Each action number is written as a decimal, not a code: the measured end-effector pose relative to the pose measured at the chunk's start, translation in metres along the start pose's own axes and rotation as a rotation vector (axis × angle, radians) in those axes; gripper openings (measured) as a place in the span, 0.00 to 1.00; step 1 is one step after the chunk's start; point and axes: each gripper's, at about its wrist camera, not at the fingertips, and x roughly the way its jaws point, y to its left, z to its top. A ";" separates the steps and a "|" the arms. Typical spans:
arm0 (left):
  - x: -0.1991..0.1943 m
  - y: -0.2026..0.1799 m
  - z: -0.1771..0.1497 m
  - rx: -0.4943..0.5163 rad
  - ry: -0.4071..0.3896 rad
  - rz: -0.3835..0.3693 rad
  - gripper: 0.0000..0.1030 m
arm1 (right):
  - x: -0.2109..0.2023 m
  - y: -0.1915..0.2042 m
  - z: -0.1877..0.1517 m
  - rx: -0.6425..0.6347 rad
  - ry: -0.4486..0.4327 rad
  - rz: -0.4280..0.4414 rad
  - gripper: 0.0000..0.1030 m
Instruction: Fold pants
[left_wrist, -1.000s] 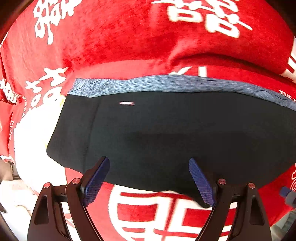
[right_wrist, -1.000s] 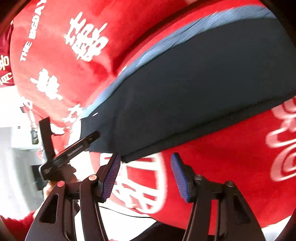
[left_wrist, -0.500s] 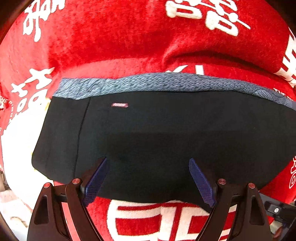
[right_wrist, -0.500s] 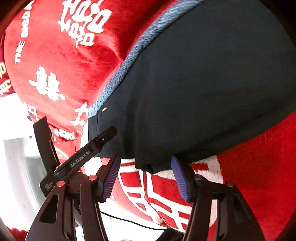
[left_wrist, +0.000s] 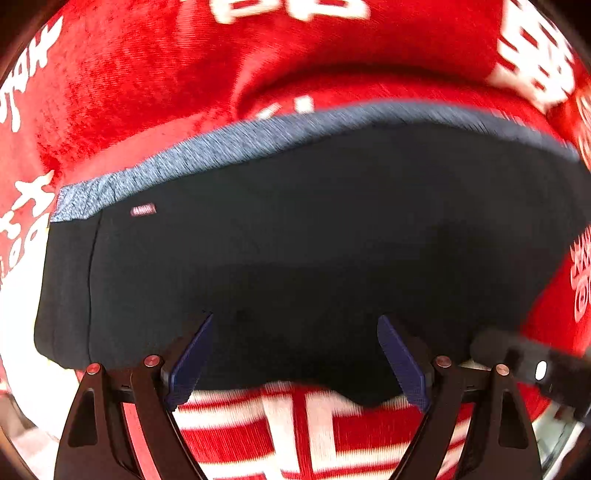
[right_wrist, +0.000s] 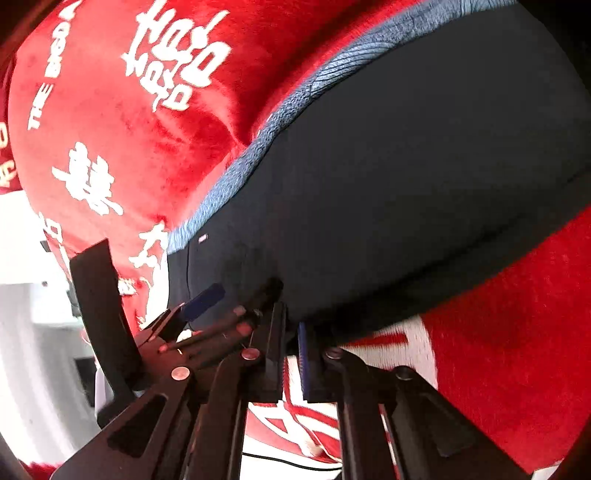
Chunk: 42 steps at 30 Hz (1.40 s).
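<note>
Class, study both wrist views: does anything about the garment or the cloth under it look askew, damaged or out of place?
Nothing stands out. The dark navy pants with a heathered blue waistband lie flat and unwrinkled on the red plush blanket with white lettering. The blanket has one soft ridge beyond the waistband, nothing torn or spilled.

Cloth and plastic, mostly matt

Pants (left_wrist: 314, 236): smooth matt black knit, heathered blue waistband (left_wrist: 192, 166). Blanket (left_wrist: 147, 74): plush red pile. Gripper pads (left_wrist: 188, 360): ribbed blue; arms matt black plastic.
</note>
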 end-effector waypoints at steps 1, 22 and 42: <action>0.000 -0.004 -0.005 0.013 -0.003 0.011 0.86 | 0.002 -0.003 -0.003 0.006 0.005 -0.011 0.05; 0.008 -0.002 0.011 -0.020 0.022 -0.023 0.86 | -0.020 -0.027 0.011 0.038 -0.045 0.004 0.07; -0.006 -0.031 0.025 0.037 -0.069 0.022 0.86 | -0.085 -0.057 0.042 -0.052 -0.097 -0.202 0.21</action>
